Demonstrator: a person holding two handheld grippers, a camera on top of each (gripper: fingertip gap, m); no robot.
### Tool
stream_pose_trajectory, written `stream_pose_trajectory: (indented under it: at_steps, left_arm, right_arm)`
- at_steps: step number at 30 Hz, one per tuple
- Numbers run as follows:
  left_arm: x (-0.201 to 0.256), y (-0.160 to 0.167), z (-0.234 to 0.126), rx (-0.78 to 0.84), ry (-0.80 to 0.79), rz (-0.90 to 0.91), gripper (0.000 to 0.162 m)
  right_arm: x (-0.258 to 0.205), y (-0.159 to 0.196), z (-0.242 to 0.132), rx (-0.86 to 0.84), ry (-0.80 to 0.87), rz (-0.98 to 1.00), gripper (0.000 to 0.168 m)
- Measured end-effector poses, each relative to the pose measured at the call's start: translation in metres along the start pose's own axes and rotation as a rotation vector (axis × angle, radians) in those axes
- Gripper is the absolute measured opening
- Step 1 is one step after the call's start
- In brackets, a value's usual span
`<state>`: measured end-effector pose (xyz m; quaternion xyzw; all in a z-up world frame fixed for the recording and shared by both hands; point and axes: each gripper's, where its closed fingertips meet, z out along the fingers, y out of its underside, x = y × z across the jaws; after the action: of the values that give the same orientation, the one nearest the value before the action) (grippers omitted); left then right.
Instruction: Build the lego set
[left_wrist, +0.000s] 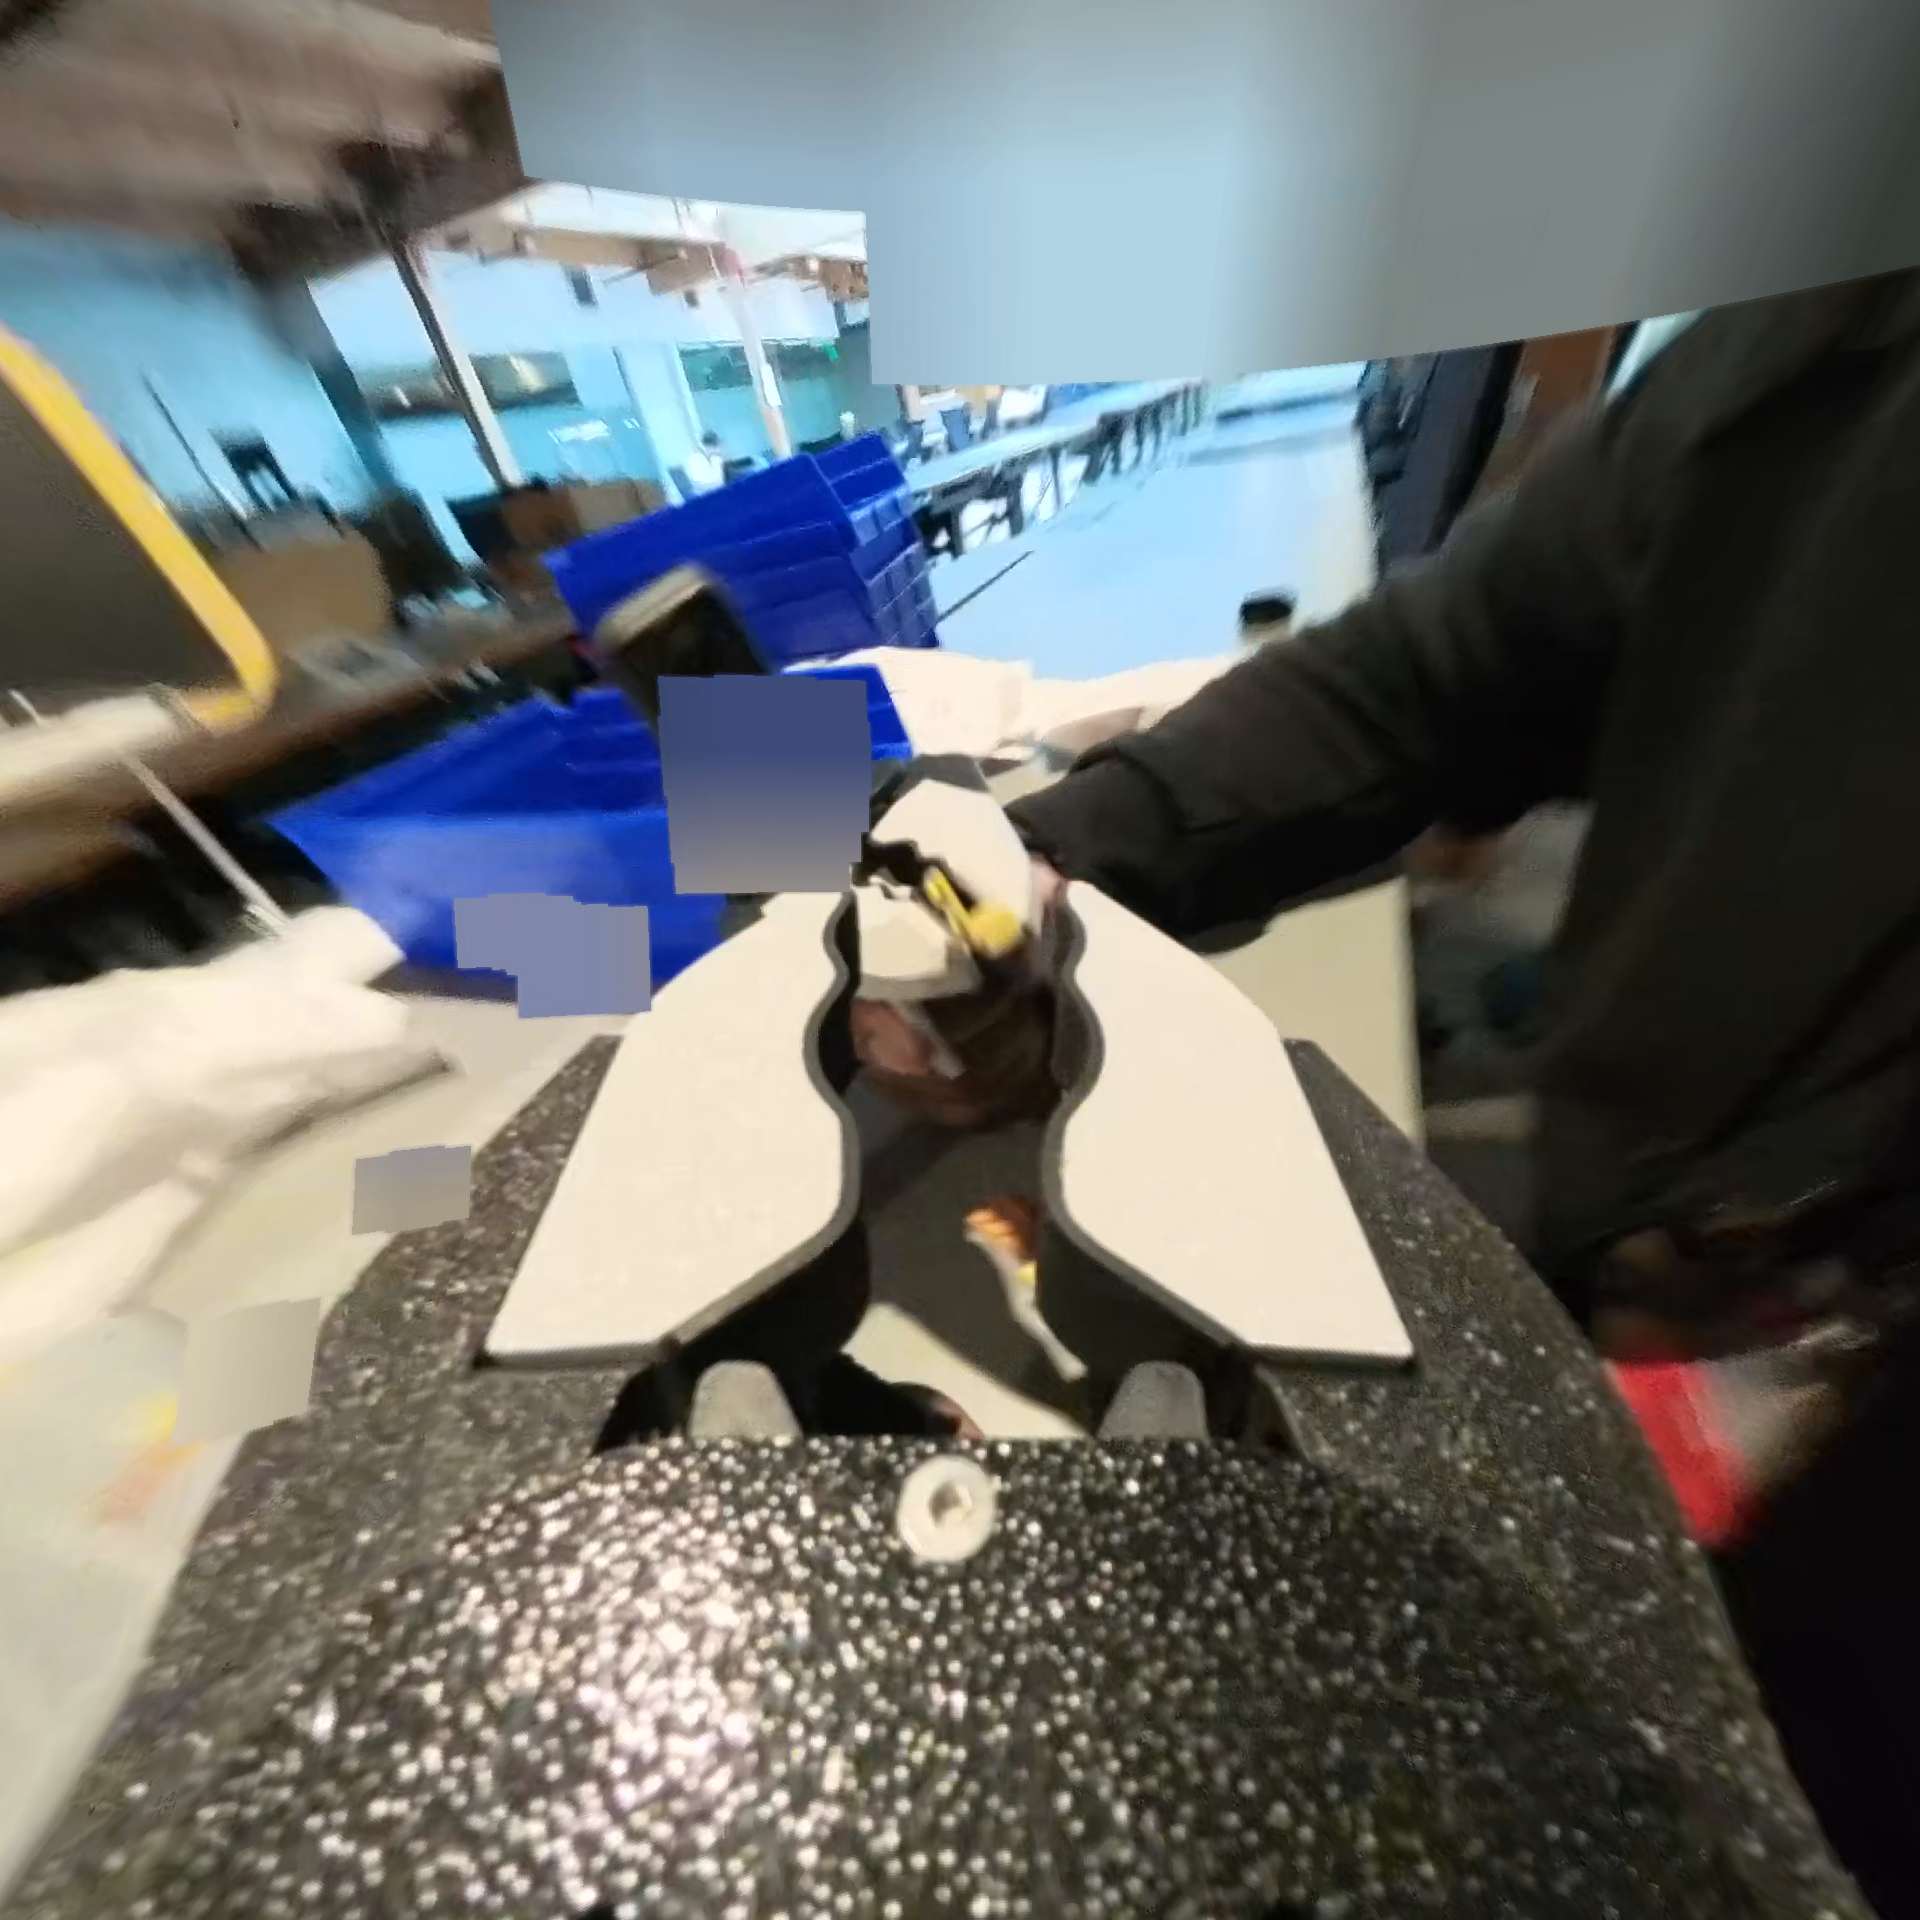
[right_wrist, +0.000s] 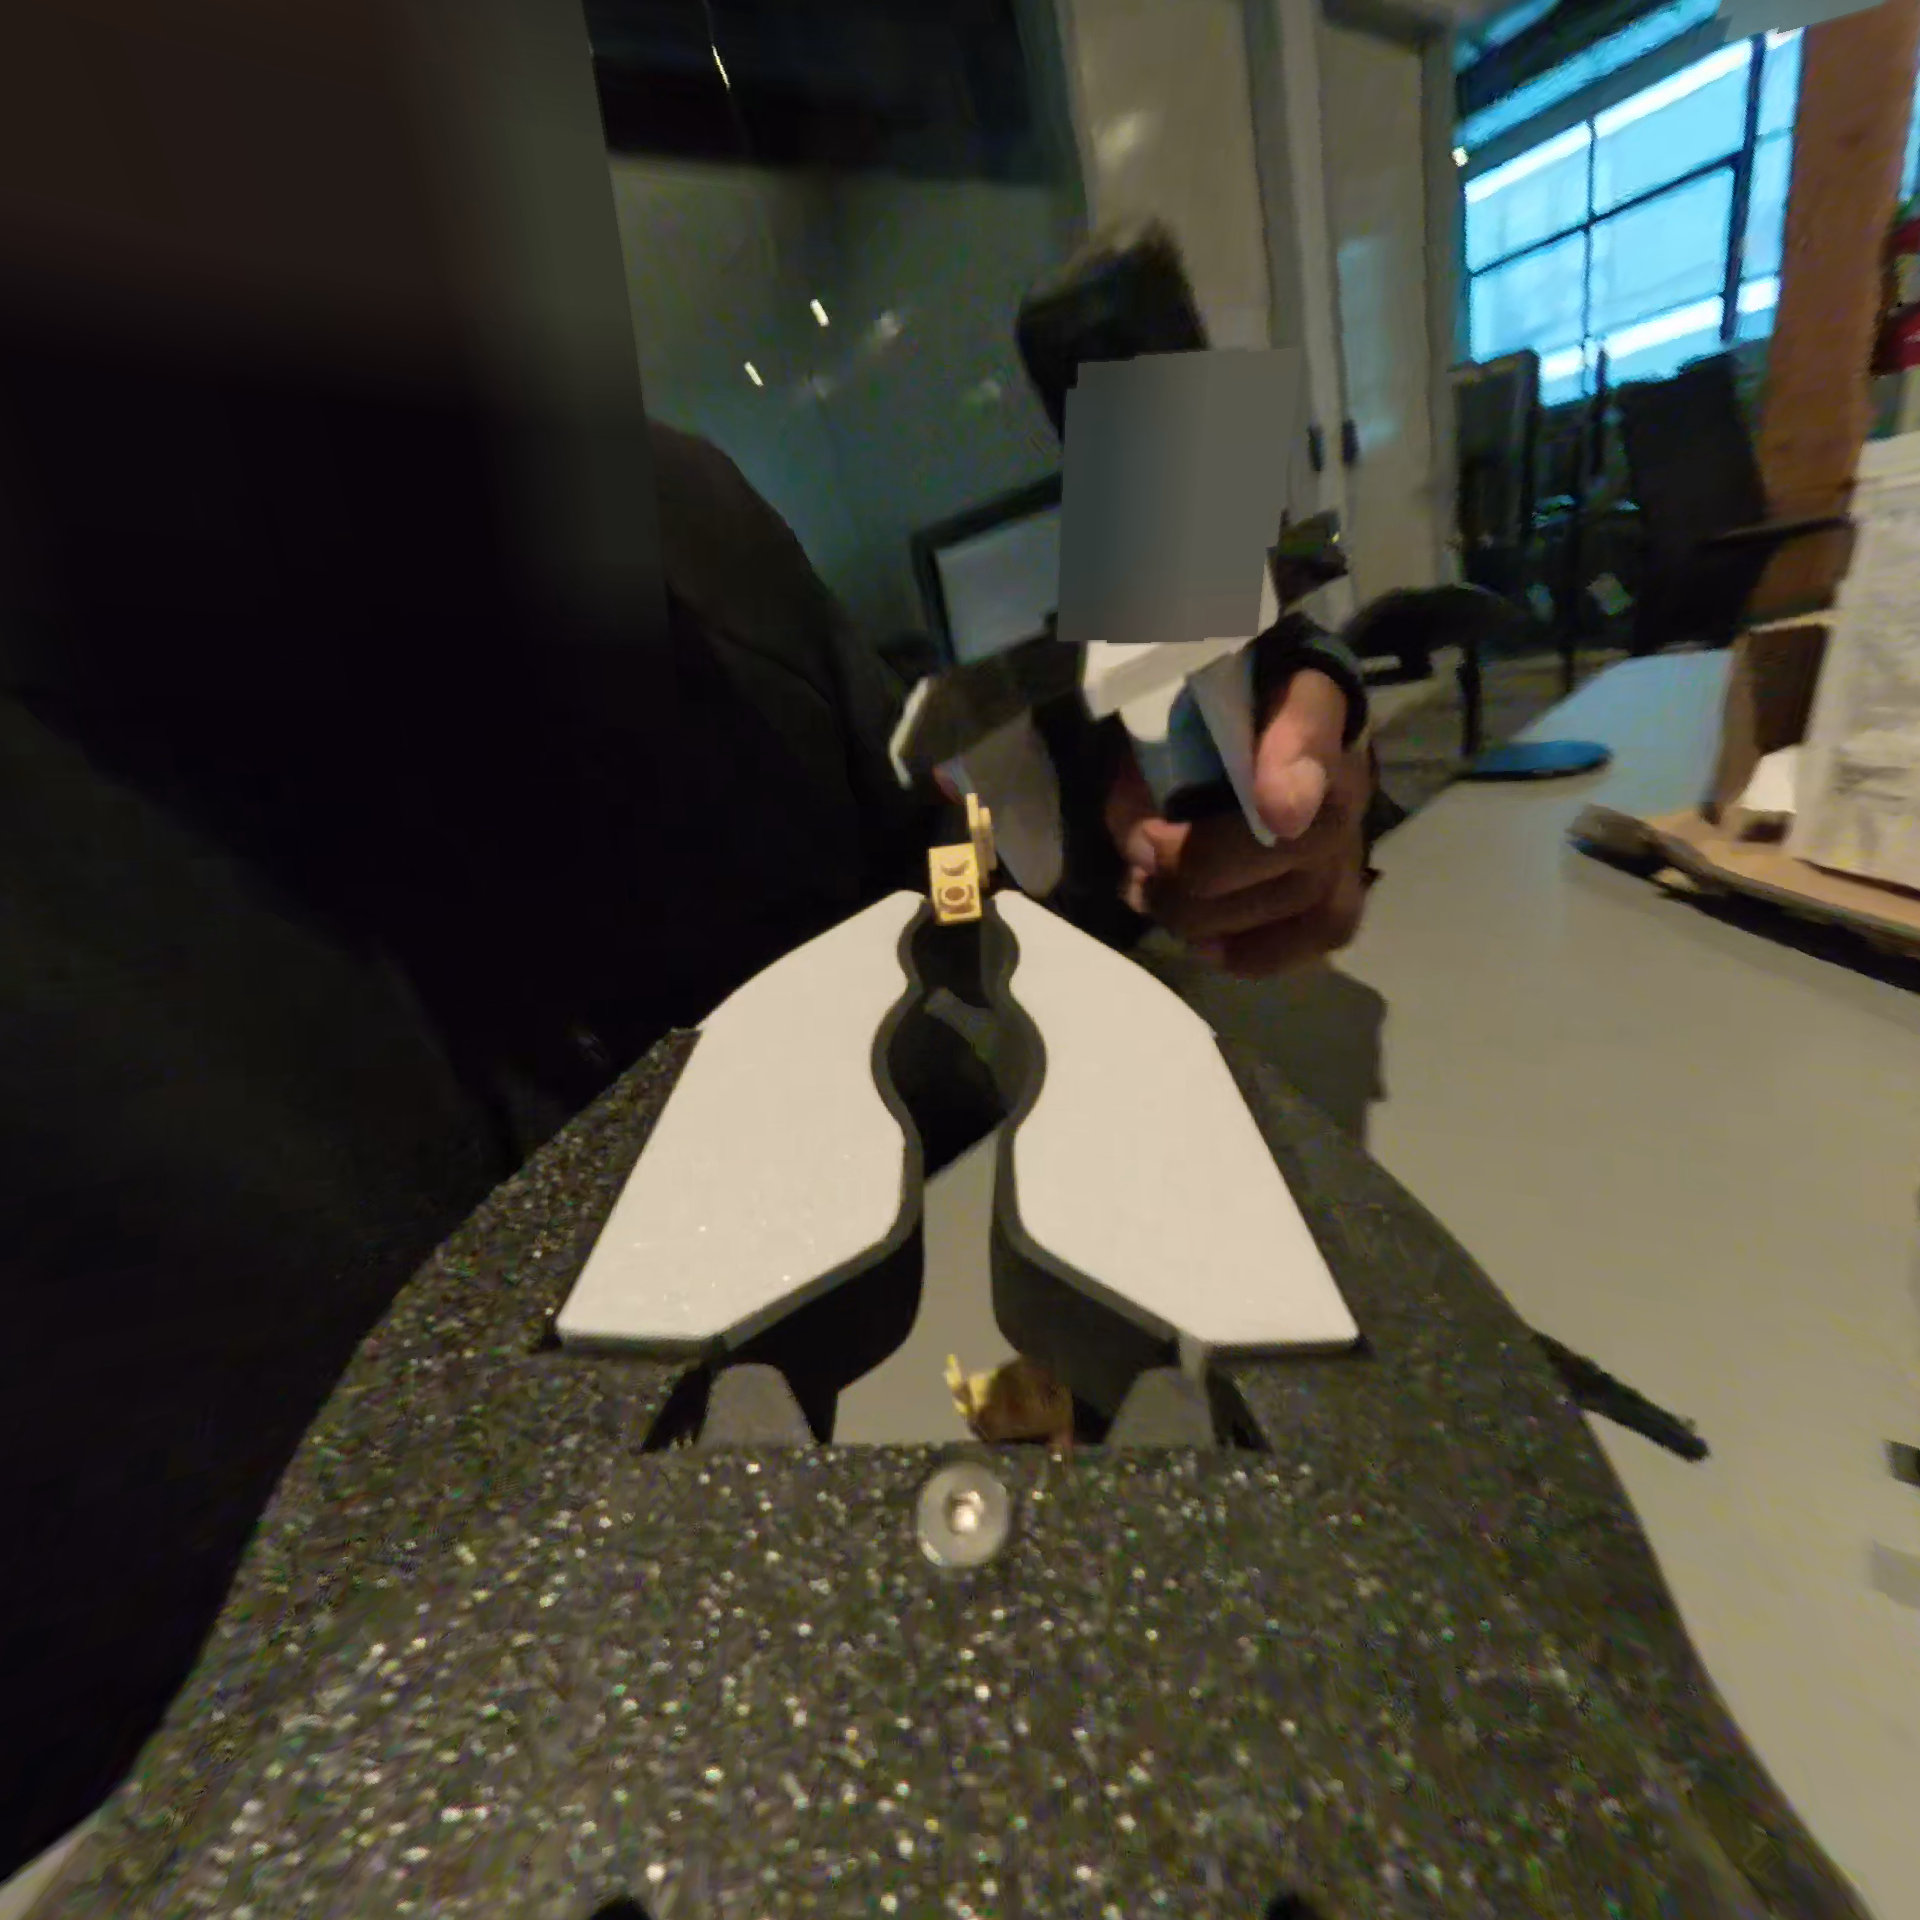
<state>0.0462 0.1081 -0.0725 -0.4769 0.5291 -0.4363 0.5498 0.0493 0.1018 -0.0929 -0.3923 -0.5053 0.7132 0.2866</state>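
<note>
Two grippers meet in mid-air: my right gripper (right_wrist: 961, 914) pinches a tan lego piece (right_wrist: 958, 883) at its tips, while my left gripper (left_wrist: 951, 925) stands spread, empty. Motion blur smears blue bins (left_wrist: 727, 623) beyond; a dark sleeve (left_wrist: 1351, 748) reaches from right.

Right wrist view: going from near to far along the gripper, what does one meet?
Bolt head on the gripper body → small tan pieces on the table, seen through the gap → right gripper pinching a tan lego piece → left gripper held in a hand → window.
</note>
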Motion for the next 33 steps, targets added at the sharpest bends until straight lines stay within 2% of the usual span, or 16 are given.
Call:
stream_pose_trajectory:
  at_steps: [4, 10, 18, 20, 26, 29, 33]
  left_arm:
    - [-0.004, -0.005, -0.011, 0.076, 0.018, -0.163, 0.032]
    - [0.001, 0.032, -0.009, -0.143, -0.016, -0.044, 0.022]
    - [0.0, 0.061, -0.008, -0.335, -0.05, 0.0, 0.01]
    - [0.0, 0.065, -0.008, -0.365, -0.054, 0.0, 0.004]
    - [-0.002, 0.069, -0.009, -0.378, -0.115, -0.041, 0.003]
    - [-0.005, 0.07, -0.01, -0.368, -0.174, -0.06, 0.003]
    - [-0.008, 0.083, -0.013, -0.398, -0.289, -0.123, 0.003]
  right_arm:
    - [0.011, 0.021, 0.004, -0.173, 0.113, -0.093, 0.008]
    - [0.026, 0.039, 0.006, -0.304, 0.192, -0.077, 0.008]
    - [0.032, 0.051, 0.008, -0.386, 0.224, -0.048, 0.008]
    - [0.034, 0.052, 0.007, -0.393, 0.237, -0.045, 0.008]
    - [0.038, 0.054, 0.004, -0.427, 0.283, -0.042, 0.008]
    - [0.045, 0.053, -0.003, -0.451, 0.36, -0.028, 0.026]
    - [0.045, 0.042, -0.024, -0.432, 0.545, 0.003, 0.032]
